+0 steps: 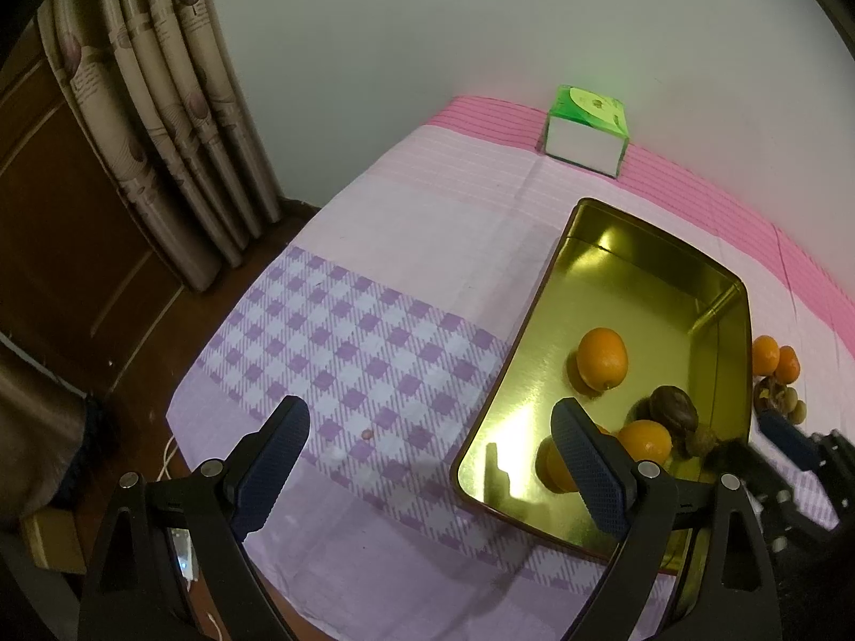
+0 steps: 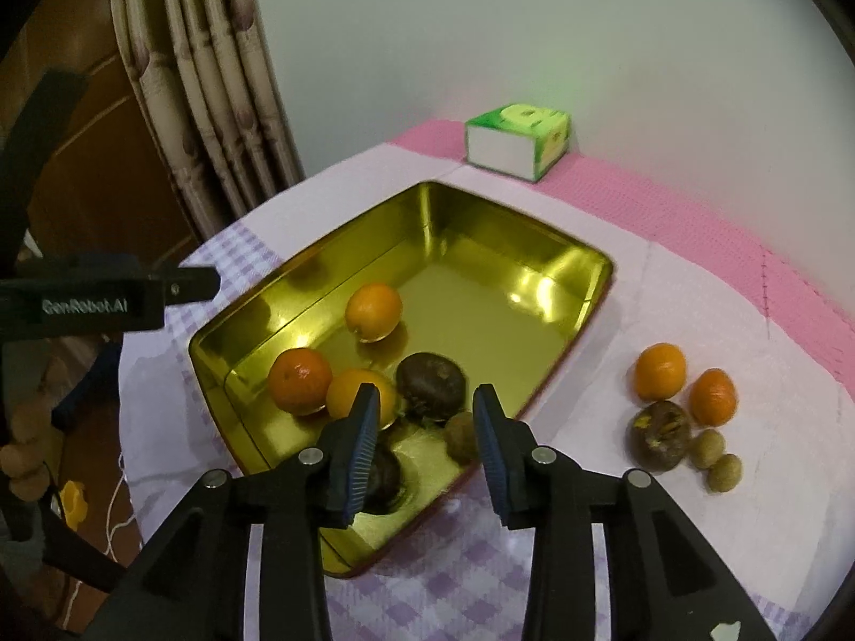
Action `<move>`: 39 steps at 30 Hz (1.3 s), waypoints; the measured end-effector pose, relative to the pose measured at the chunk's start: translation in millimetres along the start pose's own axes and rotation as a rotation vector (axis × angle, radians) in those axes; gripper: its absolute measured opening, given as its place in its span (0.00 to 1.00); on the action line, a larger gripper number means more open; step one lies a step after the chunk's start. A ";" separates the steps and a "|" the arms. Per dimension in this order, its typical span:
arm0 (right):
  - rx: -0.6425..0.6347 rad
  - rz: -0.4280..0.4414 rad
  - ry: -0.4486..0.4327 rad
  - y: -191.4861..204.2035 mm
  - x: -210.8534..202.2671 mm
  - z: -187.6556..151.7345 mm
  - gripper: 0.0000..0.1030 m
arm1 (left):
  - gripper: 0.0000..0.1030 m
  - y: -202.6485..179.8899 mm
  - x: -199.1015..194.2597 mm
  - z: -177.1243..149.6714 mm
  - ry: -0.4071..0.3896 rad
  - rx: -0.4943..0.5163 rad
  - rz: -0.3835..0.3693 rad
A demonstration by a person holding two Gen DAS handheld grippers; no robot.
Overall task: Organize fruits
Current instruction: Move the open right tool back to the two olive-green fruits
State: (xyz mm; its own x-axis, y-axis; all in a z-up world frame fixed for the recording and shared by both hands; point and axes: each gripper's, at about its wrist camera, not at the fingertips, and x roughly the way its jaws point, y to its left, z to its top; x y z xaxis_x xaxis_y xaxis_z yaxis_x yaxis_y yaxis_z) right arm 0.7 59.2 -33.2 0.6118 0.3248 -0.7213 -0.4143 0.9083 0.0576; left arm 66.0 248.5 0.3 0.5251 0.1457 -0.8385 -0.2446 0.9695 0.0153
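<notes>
Above the near end of the gold tin, the right gripper stands parted and empty over three oranges and dark fruits; remaining fruit lies outside on the cloth, where round pieces, nudged, may roll.

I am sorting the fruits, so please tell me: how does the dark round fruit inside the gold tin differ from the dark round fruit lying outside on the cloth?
The dark fruit in the tin looks plain dark brown; the dark fruit on the cloth shows yellowish patches. The first lies among oranges inside the gold tin; the second lies outside it. Both are round and similar in size.
</notes>
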 end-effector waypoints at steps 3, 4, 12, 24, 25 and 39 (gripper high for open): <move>0.027 -0.027 -0.015 -18.1 -10.1 -3.0 0.36 | 0.89 -0.3 0.0 -0.1 0.001 0.000 0.000; 0.034 -0.039 -0.016 -24.5 -12.3 -3.9 0.37 | 0.89 -0.5 -0.1 -0.3 0.001 0.000 0.001; 0.119 -0.148 0.003 -97.5 -25.4 -23.4 0.37 | 0.89 -2.8 1.3 -1.5 0.006 0.015 0.004; 0.109 -0.175 0.086 -151.3 -6.4 -45.2 0.37 | 0.89 -15.8 3.2 -3.7 0.000 0.086 0.000; 0.109 -0.164 0.090 -153.3 -4.3 -45.4 0.37 | 0.89 -16.9 2.1 -3.5 -0.007 0.091 -0.008; 0.051 -0.088 0.087 -163.0 15.8 -46.9 0.37 | 0.89 -40.9 -6.9 -4.8 -0.060 0.182 -0.091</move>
State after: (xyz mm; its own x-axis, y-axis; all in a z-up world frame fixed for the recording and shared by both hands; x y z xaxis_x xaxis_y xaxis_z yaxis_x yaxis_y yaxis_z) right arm 46.4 -96.1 -86.3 0.5828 0.2216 -0.7818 -0.3255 0.9452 0.0252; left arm 68.5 206.9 2.8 0.5868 0.0624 -0.8073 -0.0455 0.9980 0.0441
